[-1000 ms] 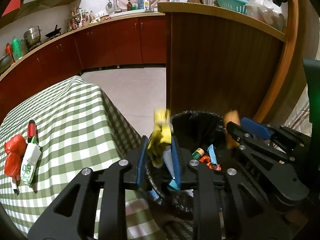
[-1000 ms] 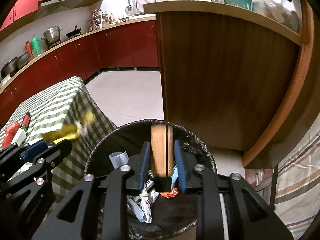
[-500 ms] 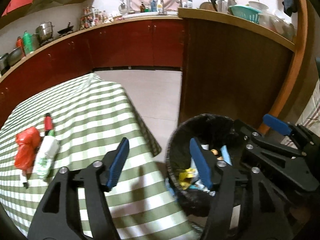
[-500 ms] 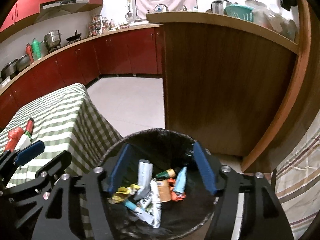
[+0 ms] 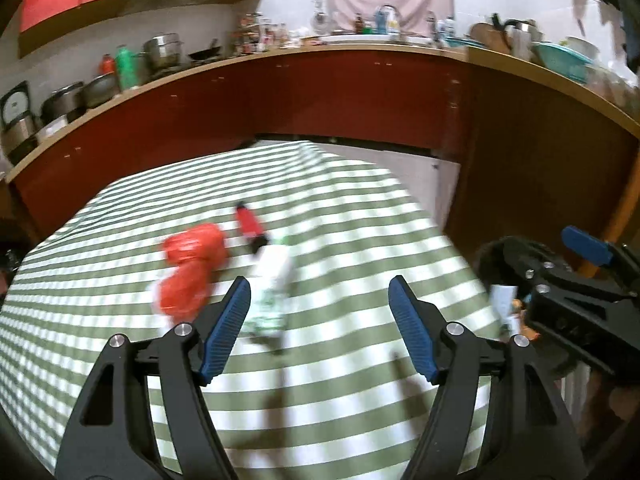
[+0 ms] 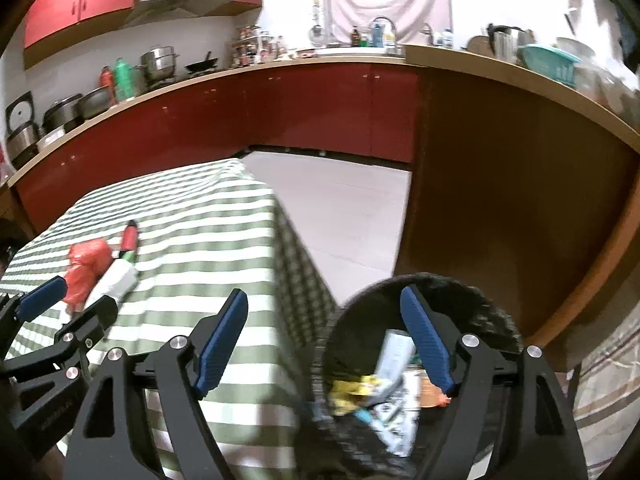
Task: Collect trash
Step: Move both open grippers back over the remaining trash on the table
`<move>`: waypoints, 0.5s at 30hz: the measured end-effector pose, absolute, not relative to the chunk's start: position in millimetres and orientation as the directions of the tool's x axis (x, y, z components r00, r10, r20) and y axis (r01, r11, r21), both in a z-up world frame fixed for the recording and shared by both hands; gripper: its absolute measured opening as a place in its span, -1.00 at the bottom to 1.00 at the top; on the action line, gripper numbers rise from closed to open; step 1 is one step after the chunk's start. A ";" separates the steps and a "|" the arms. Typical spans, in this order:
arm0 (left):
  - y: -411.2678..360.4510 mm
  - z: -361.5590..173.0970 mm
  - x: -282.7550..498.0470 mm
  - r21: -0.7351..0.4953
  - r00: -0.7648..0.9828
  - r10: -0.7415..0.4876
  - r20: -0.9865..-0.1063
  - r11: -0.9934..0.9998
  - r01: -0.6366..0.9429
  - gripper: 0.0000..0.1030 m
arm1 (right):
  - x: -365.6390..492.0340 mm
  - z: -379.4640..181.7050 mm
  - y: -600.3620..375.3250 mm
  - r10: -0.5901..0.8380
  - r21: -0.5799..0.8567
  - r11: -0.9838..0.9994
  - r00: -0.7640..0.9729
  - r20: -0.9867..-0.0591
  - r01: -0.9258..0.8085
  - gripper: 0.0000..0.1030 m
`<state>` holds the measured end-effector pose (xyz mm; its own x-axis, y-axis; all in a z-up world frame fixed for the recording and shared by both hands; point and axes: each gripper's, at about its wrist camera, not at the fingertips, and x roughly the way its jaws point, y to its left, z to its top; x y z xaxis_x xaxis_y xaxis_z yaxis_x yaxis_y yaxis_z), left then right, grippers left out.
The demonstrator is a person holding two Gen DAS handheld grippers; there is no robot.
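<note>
Trash bin (image 6: 492, 312) beside the checkered counter (image 5: 340, 240), both tongs wide.
Left tongs (image 5: 319, 304) face a red bag (image 5: 192, 268); right tongs (image 6: 323, 314) empty.

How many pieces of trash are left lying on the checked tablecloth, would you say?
3, clustered together: a crumpled red bag, a white-and-green wrapper beside it, and a red tube just beyond. Blur may hide smaller bits.

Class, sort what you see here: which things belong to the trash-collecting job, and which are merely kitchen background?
Belongs to the job:
- red crumpled bag on the checked tablecloth
- white wrapper beside it
- red tube
- black bin holding dropped litter
- left gripper and right gripper, both open

Just lying about:
- pots on the counter
- green bottle
- teal basket
</note>
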<state>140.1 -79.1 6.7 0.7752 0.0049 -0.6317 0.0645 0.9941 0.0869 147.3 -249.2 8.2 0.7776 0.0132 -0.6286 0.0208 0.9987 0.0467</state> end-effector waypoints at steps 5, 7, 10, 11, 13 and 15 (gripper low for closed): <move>-37.8 4.9 138.1 0.096 0.763 0.073 -0.642 0.995 -0.015 0.36 | 151.1 11.0 -214.0 0.058 0.044 0.998 0.772 -0.633 -0.038 0.49; -20.8 1.9 137.0 0.092 0.753 0.095 -0.652 0.995 -0.046 0.36 | 152.1 12.3 -199.7 0.075 0.044 0.997 0.769 -0.635 -0.060 0.49; -2.4 -1.3 136.4 0.098 0.739 0.127 -0.662 0.992 -0.082 0.36 | 153.2 11.1 -185.0 0.094 0.046 0.995 0.762 -0.641 -0.083 0.49; 3.5 -2.9 137.4 0.099 0.732 0.136 -0.668 0.991 -0.093 0.36 | 153.8 11.2 -180.3 0.100 0.046 0.995 0.759 -0.643 -0.092 0.49; 13.6 -6.1 139.7 0.091 0.719 0.142 -0.681 0.990 -0.110 0.36 | 154.0 11.1 -170.2 0.106 0.039 0.994 0.755 -0.647 -0.106 0.49; 21.9 -9.1 143.0 0.080 0.709 0.144 -0.691 0.989 -0.123 0.37 | 153.9 10.7 -160.9 0.109 0.033 0.993 0.752 -0.650 -0.116 0.49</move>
<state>143.0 21.9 -9.1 0.7088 0.1443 -0.6905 -0.1230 0.9891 0.0804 153.9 -160.9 10.7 0.7516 0.1093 -0.6505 -0.1161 0.9927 0.0326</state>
